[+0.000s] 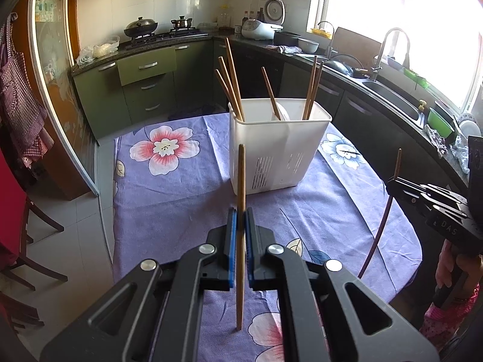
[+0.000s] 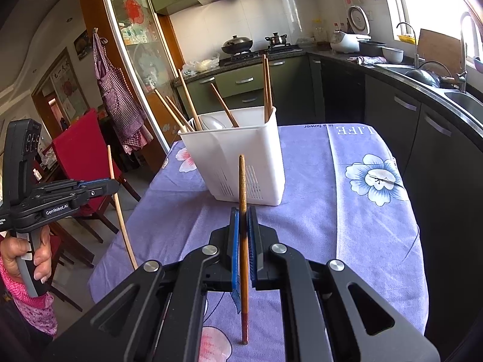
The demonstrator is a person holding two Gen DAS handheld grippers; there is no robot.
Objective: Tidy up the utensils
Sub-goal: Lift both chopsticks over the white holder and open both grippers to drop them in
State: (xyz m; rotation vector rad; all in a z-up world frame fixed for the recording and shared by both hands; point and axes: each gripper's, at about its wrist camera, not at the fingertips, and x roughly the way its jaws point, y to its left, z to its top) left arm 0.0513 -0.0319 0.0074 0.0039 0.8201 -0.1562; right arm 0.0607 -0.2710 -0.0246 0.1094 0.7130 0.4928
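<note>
Gripping one chopstick apiece, both tools are poised short of the white utensil caddy (image 1: 279,144), which stands on the counter (image 1: 187,199) under a purple flowered cloth. The left hand-held gripper (image 1: 240,226) is clamped shut on a light wooden chopstick (image 1: 240,181), pinched near its middle between the blue pads so that it stands almost upright, its upper end in front of the caddy's near wall. The right hand-held gripper (image 2: 243,229) is likewise closed on a darker chopstick (image 2: 243,187), held upright the same way. An upright hold of this kind is judged to suit a drop into the caddy's open top, tip first.

Several chopsticks (image 1: 231,81) are already leaning inside the caddy, fanned towards its left corner, with a pair (image 1: 312,87) at its right corner and what looks like a white spoon (image 2: 212,123) lying between them. These leaning sticks are the likeliest obstruction: a new one lowered near the left corner could be fouled by them, so the clearer middle would be favoured. Each chopstick must also be lifted over the caddy's rim.

Behind the caddy, kitchen cabinets, a stove with a wok (image 1: 141,27) and a sink (image 1: 389,99) are seen, well apart from it. A red chair (image 2: 81,150) stands left of the caddy, beyond the counter's edge
</note>
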